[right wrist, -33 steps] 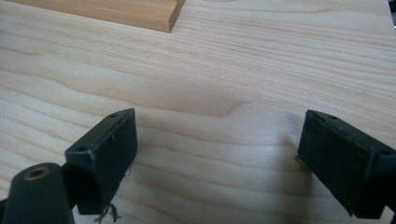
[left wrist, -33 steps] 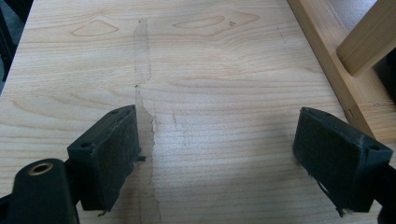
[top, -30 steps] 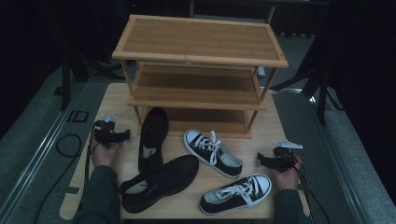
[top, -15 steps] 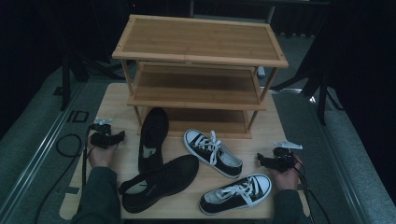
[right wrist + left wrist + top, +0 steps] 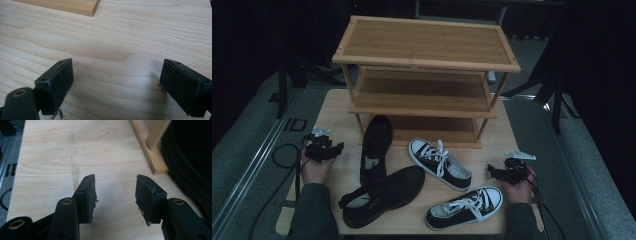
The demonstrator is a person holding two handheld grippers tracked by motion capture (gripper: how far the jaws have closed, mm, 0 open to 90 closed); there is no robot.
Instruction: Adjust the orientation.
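Dim room, dark floor all round a pale wooden table. High view: three-tier bamboo shoe rack at the far half of the table, lowest shelf deep in shadow. Just in front of the rack, four shoes: black shoe with its toe tucked under the lowest shelf, second black shoe nearer the person, white-laced sneaker before the rack's right half, second sneaker nearest the table's front edge. Left gripper to the left of the rack's front leg, held in a hand; right gripper well to the right of the rack's front, held in the other hand. Jaw gap hard to make out here, both too small and dark.

Left gripper view: jaws spread over bare wood, nothing between. Rack leg at upper right; beyond it a black shoe, cut off by the frame edge.

Right gripper view: jaws spread wide over bare tabletop, nothing between. Corner of the rack's base at the top edge, mostly cut off.
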